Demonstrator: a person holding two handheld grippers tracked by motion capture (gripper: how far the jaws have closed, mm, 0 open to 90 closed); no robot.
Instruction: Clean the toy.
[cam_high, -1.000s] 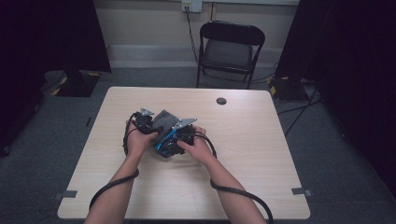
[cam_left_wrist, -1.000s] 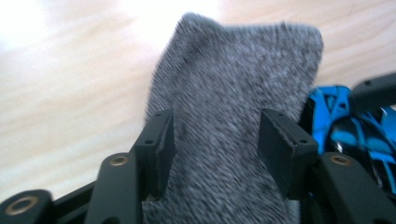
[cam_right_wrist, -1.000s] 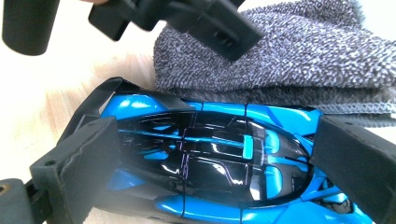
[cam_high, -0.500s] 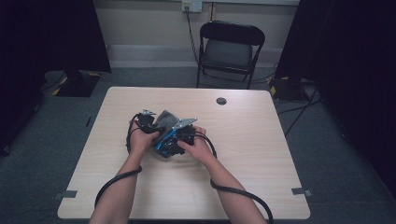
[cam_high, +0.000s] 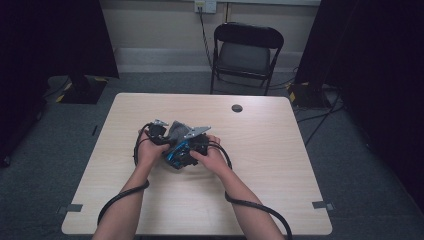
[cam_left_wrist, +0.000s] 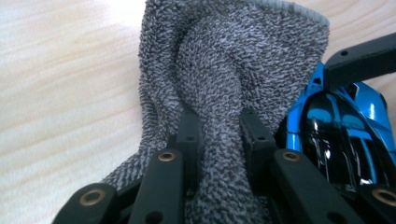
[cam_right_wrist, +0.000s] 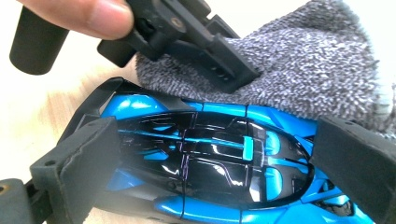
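Observation:
A shiny blue and black toy car (cam_right_wrist: 210, 158) lies on the table with a grey terry cloth (cam_left_wrist: 224, 70) draped against it. My left gripper (cam_left_wrist: 218, 130) has just been closing its jaws and is now shut on a bunched fold of the cloth. My right gripper (cam_right_wrist: 217, 163) is shut on the car, one pad at each end of its body. In the high view both hands meet at the table's middle, the left gripper (cam_high: 162, 132) and right gripper (cam_high: 197, 142) around the car (cam_high: 177, 152) and the cloth (cam_high: 176, 131).
The light wooden table (cam_high: 280, 165) has a small dark round disc (cam_high: 237, 108) near its far edge. A black folding chair (cam_high: 245, 55) stands behind the table. Cables trail from both grippers toward the near edge.

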